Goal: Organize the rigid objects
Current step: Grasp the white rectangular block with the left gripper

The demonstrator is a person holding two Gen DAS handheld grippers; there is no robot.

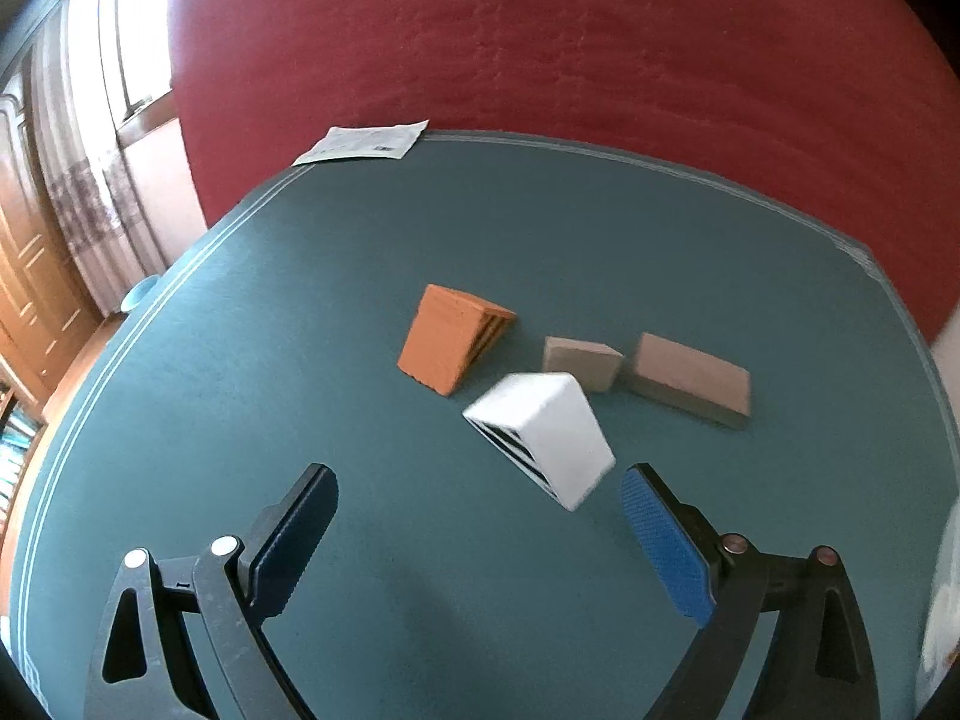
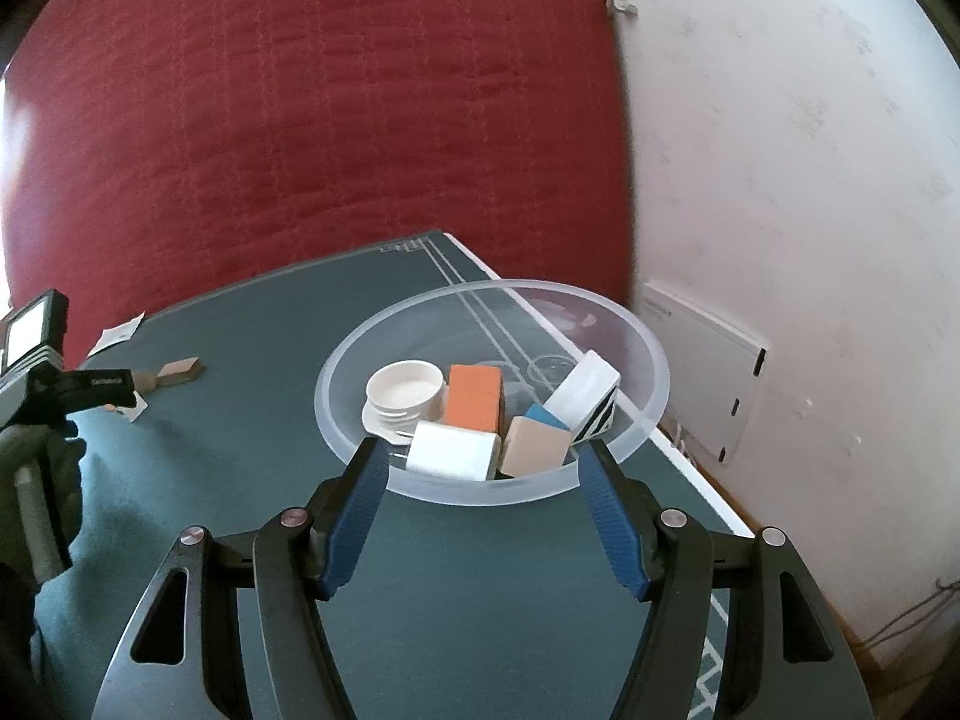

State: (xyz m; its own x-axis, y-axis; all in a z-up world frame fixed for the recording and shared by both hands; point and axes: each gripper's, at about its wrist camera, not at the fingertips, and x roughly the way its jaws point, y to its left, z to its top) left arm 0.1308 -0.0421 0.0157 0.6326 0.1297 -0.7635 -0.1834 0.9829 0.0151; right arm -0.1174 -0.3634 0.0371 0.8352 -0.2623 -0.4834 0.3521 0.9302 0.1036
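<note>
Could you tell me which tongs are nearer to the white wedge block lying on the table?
Left. The left tongs hang open just short of the white wedge block; the right tongs are open at the clear bowl.

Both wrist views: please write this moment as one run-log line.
left gripper: open, near white wedge | right gripper: open, at clear bowl | orange wedge: on table

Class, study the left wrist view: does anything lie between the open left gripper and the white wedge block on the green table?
Nothing visible does. The left gripper has its jaws spread, and only bare table separates it from the white wedge block. The orange wedge and two tan blocks lie beyond it.
</note>
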